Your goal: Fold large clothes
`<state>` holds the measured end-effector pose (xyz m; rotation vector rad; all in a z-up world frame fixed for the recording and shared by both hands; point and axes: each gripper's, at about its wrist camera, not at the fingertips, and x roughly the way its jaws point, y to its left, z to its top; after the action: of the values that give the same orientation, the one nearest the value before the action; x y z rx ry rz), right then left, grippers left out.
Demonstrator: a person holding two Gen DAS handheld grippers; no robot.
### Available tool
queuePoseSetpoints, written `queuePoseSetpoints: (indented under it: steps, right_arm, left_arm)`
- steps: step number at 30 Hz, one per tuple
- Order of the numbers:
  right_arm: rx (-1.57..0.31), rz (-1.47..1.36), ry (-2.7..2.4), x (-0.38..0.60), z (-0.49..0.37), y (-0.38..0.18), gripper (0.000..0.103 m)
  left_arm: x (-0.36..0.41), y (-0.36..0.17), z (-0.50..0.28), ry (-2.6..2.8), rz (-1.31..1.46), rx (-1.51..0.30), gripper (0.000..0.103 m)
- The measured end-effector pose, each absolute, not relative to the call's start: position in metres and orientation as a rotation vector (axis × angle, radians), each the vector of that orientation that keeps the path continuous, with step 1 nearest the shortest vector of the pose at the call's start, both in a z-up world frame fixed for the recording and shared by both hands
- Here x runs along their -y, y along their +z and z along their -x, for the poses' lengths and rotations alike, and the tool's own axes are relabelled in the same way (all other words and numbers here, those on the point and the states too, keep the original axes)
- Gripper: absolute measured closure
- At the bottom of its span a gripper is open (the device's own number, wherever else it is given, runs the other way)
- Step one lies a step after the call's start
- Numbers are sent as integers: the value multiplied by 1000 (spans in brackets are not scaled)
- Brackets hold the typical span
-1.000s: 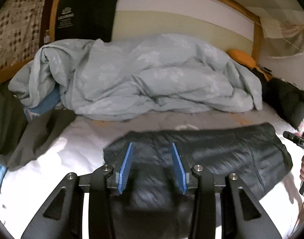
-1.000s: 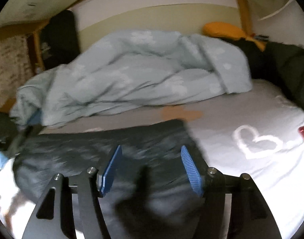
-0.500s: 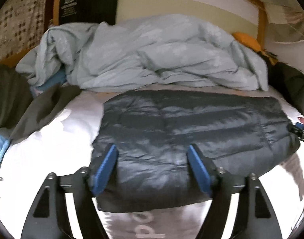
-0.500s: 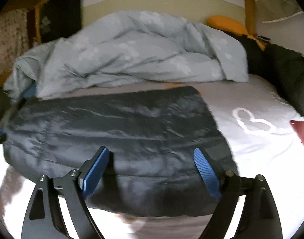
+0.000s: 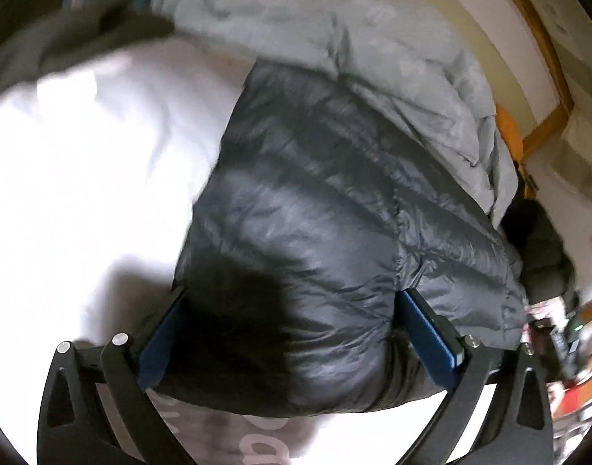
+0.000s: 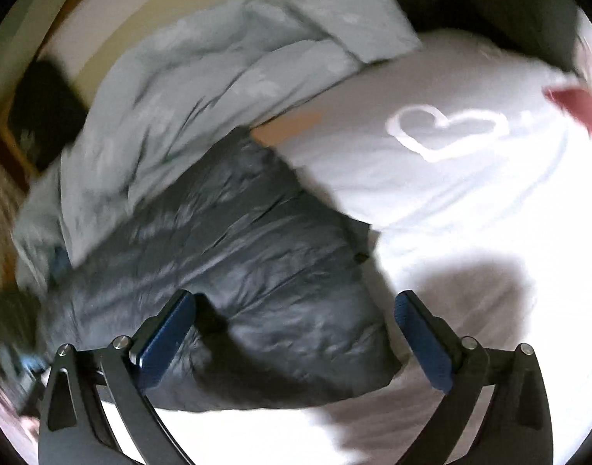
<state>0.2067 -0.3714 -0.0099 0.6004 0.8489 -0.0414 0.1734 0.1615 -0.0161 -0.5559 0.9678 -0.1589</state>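
The dark grey quilted puffer jacket point(image 5: 334, 232) lies flat on the white bed sheet point(image 5: 82, 174), folded into a long band that runs left to right, with its far edge against the rumpled pale blue duvet point(image 5: 354, 58). A second ago it filled only the lower part of each wrist view; now it takes up most of both, since both grippers have dropped toward it and rolled, so the bed tilts in each picture.

The left gripper point(image 5: 296, 333) has just been opening its jaws and now stands spread wide over the jacket's left end, the padded near edge bulging up between the blue pads point(image 5: 427, 333). The pads look close to the fabric but do not pinch it. The right gripper point(image 6: 296, 333) has opened the same way and straddles the jacket's right end point(image 6: 257, 290), its right pad over bare sheet just past the corner. Nothing is held by either.

Judged from this, one fold is laid and released, and the hands are lining up on the two ends for a fresh grasp of the near edge. The slippery, puffy shell may spring open when lifted.

Farther right on the sheet is a white heart outline point(image 6: 443, 128), and beyond it a red object point(image 6: 579, 108) at the edge.
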Motion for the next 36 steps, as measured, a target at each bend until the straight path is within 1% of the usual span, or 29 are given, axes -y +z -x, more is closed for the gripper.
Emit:
queuePoseSetpoints:
  steps: [4,5,6,7,8,9,10,12,13,18,22,23,24,25,26,27,29,30,31,33,34,35,36]
  right_arm:
    - [-928,-711,72,374,-222,-36,1]
    - [-917,-694,74,372,-222,-34,10]
    - [-918,-685,102,369,-224,-34,18]
    - [-925,-699,138,366,-226,-34,41]
    - [-924,-717,160,364,-225,-35,64]
    - [-917,-720,170,361,-223,-33,72]
    - [-903,-693,160,358,-219,-27,81]
    - [-867,-587,141,346,-207,-6,87]
    - [-842,-565,140,343,-196,5,88]
    - [-740,-513,125,340,-136,41,89]
    - [-742,-429,95,333,-94,45,89]
    - [-748,-393,77,328,-84,44,89]
    - [-754,-361,59,324,-77,42,88]
    - [-757,-334,39,321,-72,40,87]
    - [-756,-293,1,318,-67,38,84]
    - [-746,-257,-38,316,-62,37,78]
    - [-695,-156,-132,308,-54,41,54]
    - [-665,-118,-156,303,-53,45,49]
    - [-630,-96,-166,299,-49,51,41]
    - [-553,-104,-152,297,-42,64,37]
    - [-527,-113,-146,297,-40,68,33]
    - [-497,-123,-134,296,-36,72,25]
    - [-468,-128,-121,295,-33,77,21]
  left_arm:
    - [-161,-18,-172,-186,568,-964,0]
    - [-161,-18,-171,-192,569,-959,6]
    - [-160,-18,-171,-200,574,-953,22]
    - [-159,-18,-170,-211,586,-944,34]
    - [-158,-16,-168,-230,621,-927,58]
    - [-156,-15,-164,-248,659,-911,71]
    - [-151,-11,-162,-245,659,-898,74]
    - [-139,1,-153,-220,568,-881,81]
    - [-134,7,-146,-210,541,-870,81]
    - [-137,22,-102,-221,565,-847,82]
    - [-131,29,-66,-233,476,-828,81]
    - [-128,30,-58,-229,437,-825,78]
    - [-124,31,-50,-216,390,-819,71]
    - [-118,31,-41,-186,328,-806,66]
    - [-112,33,-33,-136,249,-784,54]
    - [-105,34,-24,-81,156,-745,40]
    - [-86,40,-13,39,-44,-643,29]
    - [-81,43,-10,57,-98,-607,29]
    - [-77,48,-8,58,-119,-575,29]
    - [-76,60,-1,67,-117,-495,28]
    - [-76,67,3,64,-111,-459,26]
    - [-76,73,7,57,-102,-425,24]
    - [-75,80,10,52,-94,-390,22]
